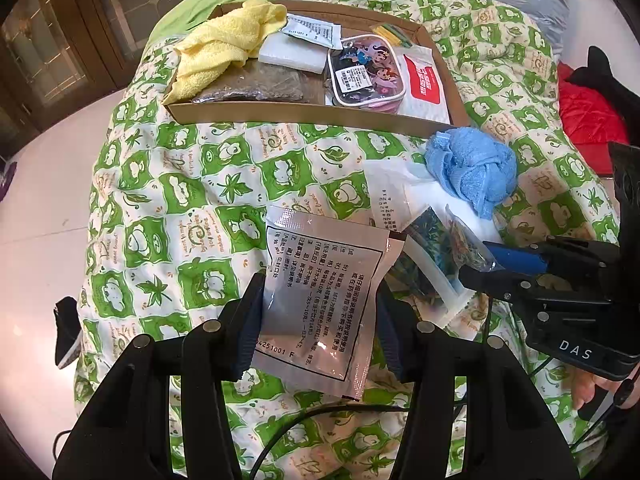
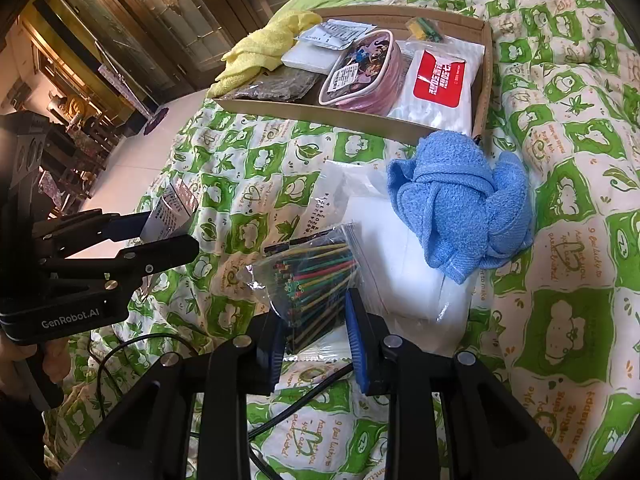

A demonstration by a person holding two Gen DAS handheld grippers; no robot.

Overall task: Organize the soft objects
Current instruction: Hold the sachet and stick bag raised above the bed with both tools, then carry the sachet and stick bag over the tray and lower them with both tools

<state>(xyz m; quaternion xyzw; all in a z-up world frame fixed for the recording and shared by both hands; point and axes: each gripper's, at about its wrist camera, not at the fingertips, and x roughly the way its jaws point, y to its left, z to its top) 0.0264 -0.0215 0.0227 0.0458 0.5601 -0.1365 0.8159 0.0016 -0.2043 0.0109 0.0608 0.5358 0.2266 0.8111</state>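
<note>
My left gripper (image 1: 316, 312) is shut on a silver sachet (image 1: 320, 280) printed with black text and holds it just above the quilt. The right wrist view shows that gripper (image 2: 168, 232) at the left with the sachet (image 2: 170, 212) sticking out of its fingers. My right gripper (image 2: 318, 340) is shut on the lower end of a clear bag of coloured sticks (image 2: 316, 276). That bag (image 1: 464, 240) rests on a white plastic packet (image 2: 400, 276). A crumpled blue towel (image 2: 464, 200) lies on the packet's far end, just in front of the cardboard tray (image 2: 320, 114).
The tray (image 1: 304, 114) holds a yellow towel (image 1: 224, 48), a dark packet, a white pad, a cartoon pouch (image 1: 364, 72) and a red-and-white pack (image 1: 424, 84). A green-patterned quilt (image 1: 180, 200) covers the bed. Black cables trail below both grippers. White floor lies left.
</note>
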